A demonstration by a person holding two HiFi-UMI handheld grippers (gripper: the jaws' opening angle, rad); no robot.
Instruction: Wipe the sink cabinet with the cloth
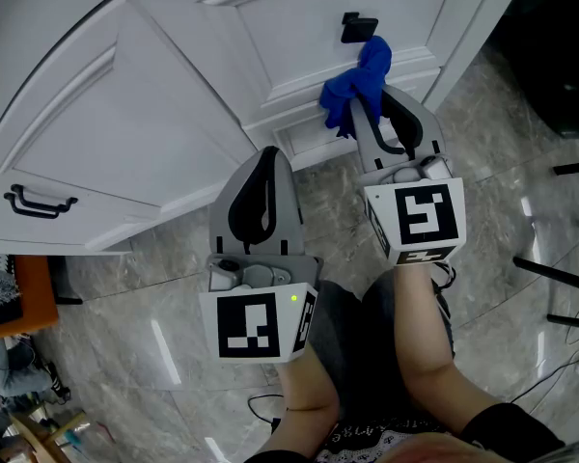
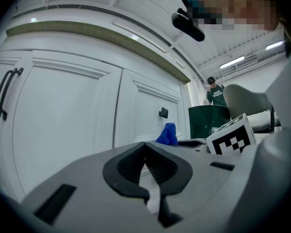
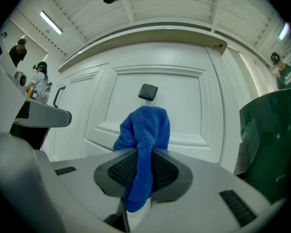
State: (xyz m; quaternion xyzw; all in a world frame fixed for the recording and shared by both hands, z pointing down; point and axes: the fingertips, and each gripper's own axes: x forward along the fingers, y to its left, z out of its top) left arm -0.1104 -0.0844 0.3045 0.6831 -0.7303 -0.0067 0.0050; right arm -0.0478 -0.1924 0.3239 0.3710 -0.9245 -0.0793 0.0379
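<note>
The blue microfibre cloth [image 3: 144, 140] is pinched in the jaws of the right gripper [image 1: 370, 106], and its bunched top sits just below the black square knob [image 3: 148, 91] on the white sink cabinet door [image 3: 184, 106]. The left gripper [image 2: 146, 165], left of the knob, has its jaws closed on nothing. Only the gripper views show a dark green bin [image 3: 274, 144] right of the knob.

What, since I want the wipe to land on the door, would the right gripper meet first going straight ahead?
The cloth in the right gripper would press the door first, just below the knob; how near it is now, I can't tell.
</note>
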